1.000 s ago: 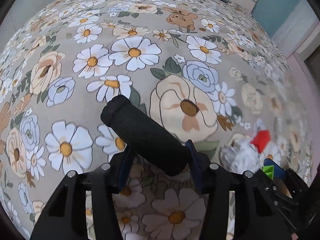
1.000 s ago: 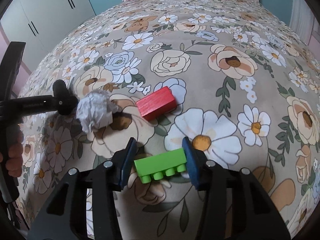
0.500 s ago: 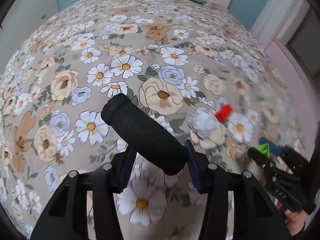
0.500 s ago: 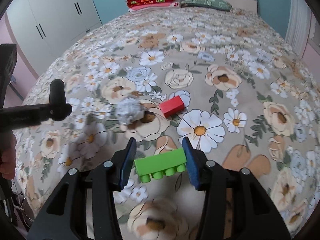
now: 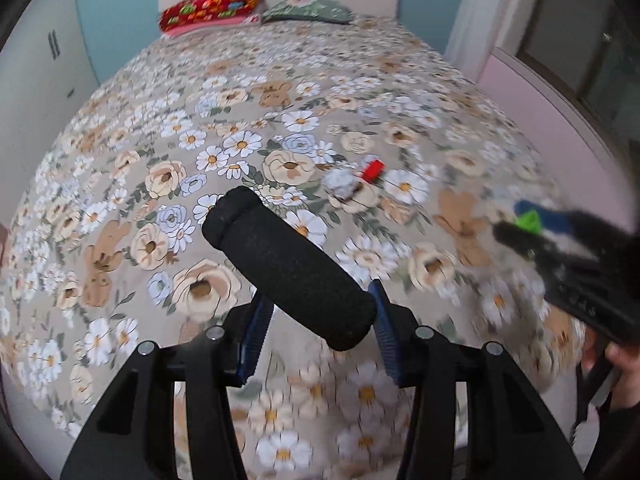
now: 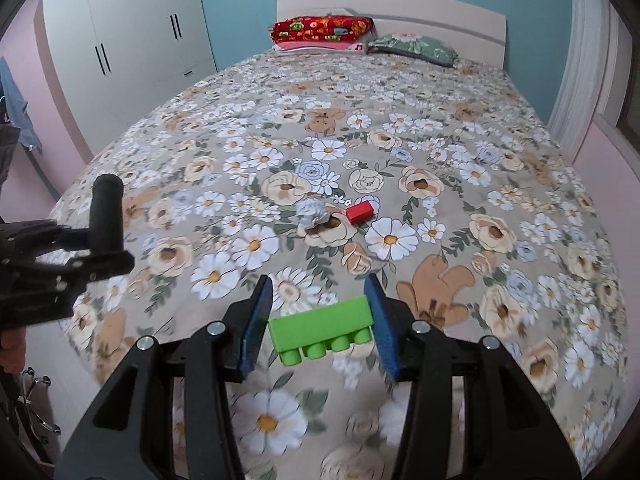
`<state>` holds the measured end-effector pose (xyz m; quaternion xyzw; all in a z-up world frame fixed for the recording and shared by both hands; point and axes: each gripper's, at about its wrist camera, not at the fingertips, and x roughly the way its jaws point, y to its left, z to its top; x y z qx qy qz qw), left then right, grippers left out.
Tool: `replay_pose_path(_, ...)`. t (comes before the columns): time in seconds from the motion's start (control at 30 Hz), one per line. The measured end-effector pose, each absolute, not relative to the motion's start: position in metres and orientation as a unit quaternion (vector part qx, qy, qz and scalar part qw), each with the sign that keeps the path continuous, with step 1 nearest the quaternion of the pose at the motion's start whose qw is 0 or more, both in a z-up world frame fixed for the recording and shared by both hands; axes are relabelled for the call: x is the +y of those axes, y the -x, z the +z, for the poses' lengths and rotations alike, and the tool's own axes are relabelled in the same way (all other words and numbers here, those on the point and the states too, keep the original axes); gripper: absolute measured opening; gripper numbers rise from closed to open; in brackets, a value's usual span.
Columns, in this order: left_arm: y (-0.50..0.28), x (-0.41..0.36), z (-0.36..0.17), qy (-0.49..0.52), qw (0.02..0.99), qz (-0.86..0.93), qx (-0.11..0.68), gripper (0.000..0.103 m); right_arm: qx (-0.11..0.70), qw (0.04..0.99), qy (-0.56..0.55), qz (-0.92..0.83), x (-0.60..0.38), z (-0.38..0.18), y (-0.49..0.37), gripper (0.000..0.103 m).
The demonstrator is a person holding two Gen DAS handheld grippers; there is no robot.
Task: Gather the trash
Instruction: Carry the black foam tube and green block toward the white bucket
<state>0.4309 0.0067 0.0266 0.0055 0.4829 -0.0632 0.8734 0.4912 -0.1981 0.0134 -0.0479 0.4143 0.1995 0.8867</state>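
Above the near end of the flowered bedspread [image 6: 400, 92], both my tools are raised off the fabric and loaded. My left gripper [image 5: 316, 312] is clamped on a black foam cylinder [image 5: 288, 268], which lies tilted across the blue pads, its far end pointing up and to the left. My right gripper [image 6: 318, 322] is closed on a green toy brick [image 6: 320, 326], studs facing the camera, pinched end to end between the pads. From the right wrist view, the left tool and its cylinder show at the left edge, clear of the bed surface. Further up the bed, a crumpled paper ball [image 6: 312, 213] rests on the spread, with a red block [image 6: 359, 212] just beside it on its right; I cannot tell whether they touch. Two pillows [image 6: 324, 32] lie against the headboard [image 6: 440, 10]. White wardrobe doors [image 6: 128, 36] stand at left
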Motion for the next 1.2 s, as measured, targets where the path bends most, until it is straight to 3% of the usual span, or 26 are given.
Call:
replay_pose_path(0.63,-0.265,-0.006,0.1,-0.085,0.911,-0.066,0.397,0.051,0.359,0.904,0.094,0.213,-0.183,0.097,-0.313,0.048)
replay_pose_path(1.2,-0.175,-0.001,0.062,-0.105,0.902,-0.096,0.407,0.051,0.372,0.887,0.116,0.247,-0.16,0.07,-0.219,0.049)
